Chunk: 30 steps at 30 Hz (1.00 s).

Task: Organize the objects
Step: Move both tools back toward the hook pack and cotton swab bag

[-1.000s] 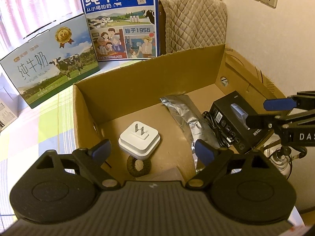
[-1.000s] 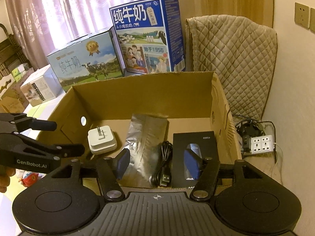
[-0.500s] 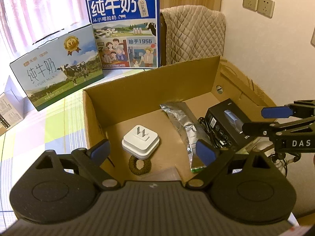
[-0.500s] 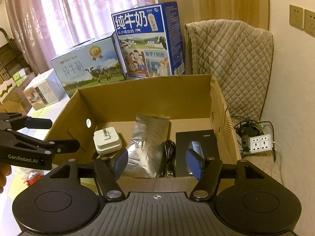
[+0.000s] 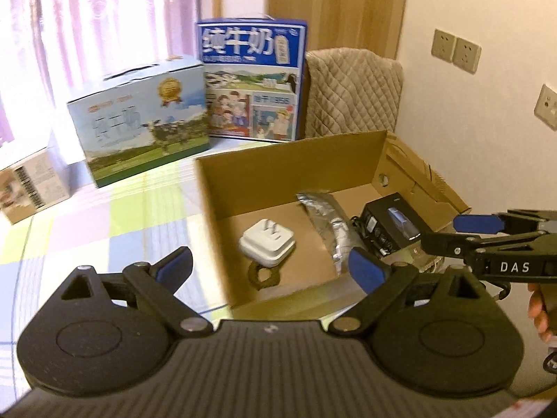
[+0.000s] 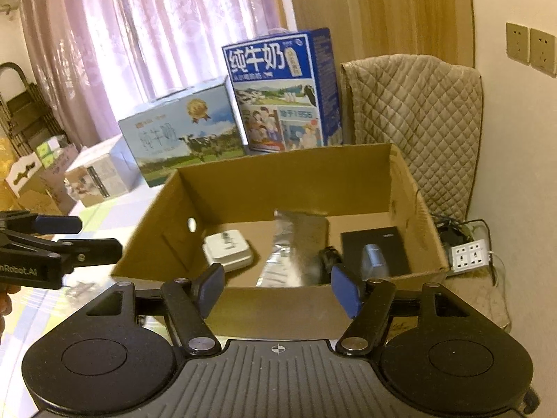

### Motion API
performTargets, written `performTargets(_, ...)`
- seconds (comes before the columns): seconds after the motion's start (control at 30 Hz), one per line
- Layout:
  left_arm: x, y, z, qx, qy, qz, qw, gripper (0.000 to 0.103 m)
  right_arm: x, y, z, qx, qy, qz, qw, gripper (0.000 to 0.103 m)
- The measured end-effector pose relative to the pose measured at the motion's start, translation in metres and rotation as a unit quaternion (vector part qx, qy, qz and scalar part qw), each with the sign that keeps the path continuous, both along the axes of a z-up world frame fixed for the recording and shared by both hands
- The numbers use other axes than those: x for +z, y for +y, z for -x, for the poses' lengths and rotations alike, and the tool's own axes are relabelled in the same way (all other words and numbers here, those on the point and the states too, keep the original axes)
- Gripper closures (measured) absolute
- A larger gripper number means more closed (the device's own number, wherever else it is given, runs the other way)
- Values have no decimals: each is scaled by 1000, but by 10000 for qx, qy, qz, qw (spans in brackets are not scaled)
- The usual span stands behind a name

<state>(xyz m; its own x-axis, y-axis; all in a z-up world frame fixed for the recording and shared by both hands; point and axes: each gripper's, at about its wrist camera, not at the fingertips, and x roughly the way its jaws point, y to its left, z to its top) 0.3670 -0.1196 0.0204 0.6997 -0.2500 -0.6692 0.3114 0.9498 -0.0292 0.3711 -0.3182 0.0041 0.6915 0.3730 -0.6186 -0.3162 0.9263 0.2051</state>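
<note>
My left hand-held gripper (image 5: 269,266) is released, jaws wide apart and holding nothing, hovering over the near left corner of the box (image 5: 289,160). My right hand-held gripper (image 6: 278,287) is also released and empty, poised just above the box's near wall. In the left view it (image 5: 449,235) reaches in from the right, past the box's right side.

The open cardboard box sits on the bench (image 5: 104,216), which wears a checked cloth, near its right edge. Inside, a white charger (image 5: 267,246) lies prongs up by the left wall, with a dark braided ring (image 5: 263,276) just in front of it. A silver foil pouch (image 5: 325,223) lies along the middle of the floor. A black cable (image 6: 329,257) lies between the pouch and a black carton (image 6: 376,247) at the right wall; whether they touch I cannot tell.

Behind the box, two milk cartons stand on the bench: a pale green one (image 5: 139,125) toward the far left and a blue one (image 5: 250,80) upright beside it. A small grey carton (image 5: 33,184) sits at the left edge. A quilted cover (image 6: 414,115) drapes something behind the far right corner, and a power strip (image 6: 470,254) lies off the bench's right side.
</note>
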Motion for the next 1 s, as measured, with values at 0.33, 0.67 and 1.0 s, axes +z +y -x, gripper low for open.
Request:
performTargets(0.33,-2,78,40,543,128,61,9984,8,-10,49,35,388,315,-198,9986,38)
performTargets(0.67,-26,145,70,918,531,33,9944,8,-31,114,58,811,665,-107,9944,38)
performTargets(1.0,-49,201,84,1239,857,21,9886,8,-53,176,68,1134,908,9,9894,38)
